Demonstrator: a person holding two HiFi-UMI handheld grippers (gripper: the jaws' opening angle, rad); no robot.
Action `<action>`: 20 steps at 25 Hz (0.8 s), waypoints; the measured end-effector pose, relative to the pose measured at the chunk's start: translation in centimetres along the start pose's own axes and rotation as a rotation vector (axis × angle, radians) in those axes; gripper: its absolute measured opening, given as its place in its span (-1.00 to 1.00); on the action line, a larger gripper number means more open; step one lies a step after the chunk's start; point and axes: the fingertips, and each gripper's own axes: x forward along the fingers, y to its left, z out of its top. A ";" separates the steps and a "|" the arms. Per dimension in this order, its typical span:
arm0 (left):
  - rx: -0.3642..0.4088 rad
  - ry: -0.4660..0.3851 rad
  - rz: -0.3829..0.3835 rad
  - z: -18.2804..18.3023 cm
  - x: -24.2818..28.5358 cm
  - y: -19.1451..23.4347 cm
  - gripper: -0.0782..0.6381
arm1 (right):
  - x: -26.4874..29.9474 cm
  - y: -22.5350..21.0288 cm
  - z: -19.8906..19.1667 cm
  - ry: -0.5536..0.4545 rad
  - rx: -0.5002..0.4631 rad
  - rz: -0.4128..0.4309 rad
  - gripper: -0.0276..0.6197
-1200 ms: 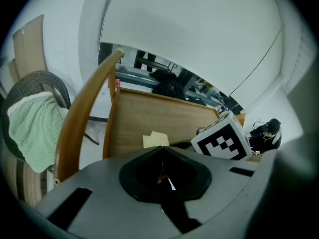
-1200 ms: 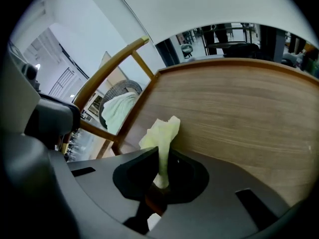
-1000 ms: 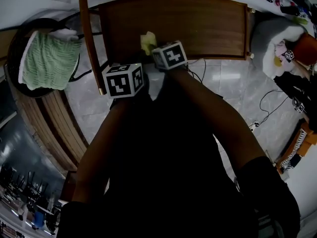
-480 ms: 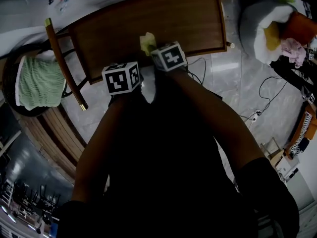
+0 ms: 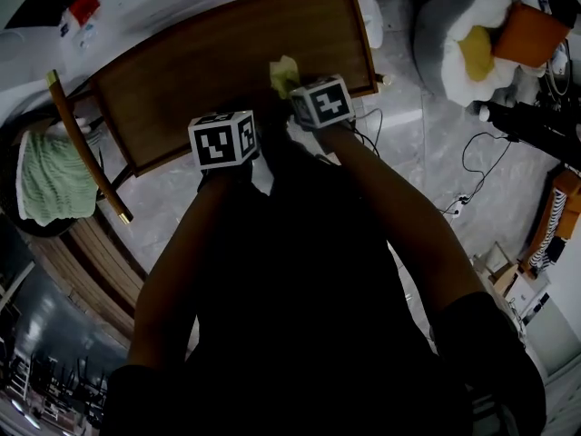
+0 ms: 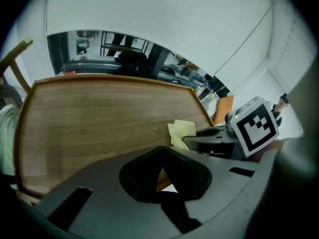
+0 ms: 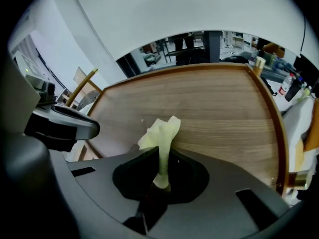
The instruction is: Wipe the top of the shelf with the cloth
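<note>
The brown wooden shelf top [image 5: 209, 71] runs across the upper part of the head view. A pale yellow cloth [image 5: 284, 73] lies on its near edge, right of the middle. My right gripper [image 7: 162, 171] is shut on the cloth [image 7: 160, 133], whose bunched end sticks up over the wood [image 7: 219, 108]. My left gripper [image 6: 162, 166] is shut with nothing in it, just left of the right one at the shelf's front edge. The left gripper view shows the cloth [image 6: 180, 132] resting on the shelf [image 6: 99, 118].
A green towel [image 5: 50, 175] lies on a round stand at the left, beside a slanted wooden rail [image 5: 82, 148]. A white, yellow and orange plush cushion [image 5: 472, 34] sits beyond the shelf's right end. Cables [image 5: 472, 180] trail over the tiled floor.
The right gripper has carried the cloth rightward along the shelf's near edge, from left of the middle to right of it. The left gripper followed alongside. The head view has swung.
</note>
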 end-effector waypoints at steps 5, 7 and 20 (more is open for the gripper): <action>0.017 -0.007 -0.013 0.6 0.8 -2.3 -0.75 | -1.8 -4.8 -0.5 -0.003 0.022 -0.043 -0.79; 0.023 -0.015 -0.014 0.9 0.8 -2.9 -0.75 | -2.4 -6.0 -0.6 0.000 0.033 -0.047 -0.79; 0.038 -0.042 0.014 2.0 0.5 -3.6 -0.75 | -4.4 -11.2 -0.7 0.028 -0.038 -0.139 -0.79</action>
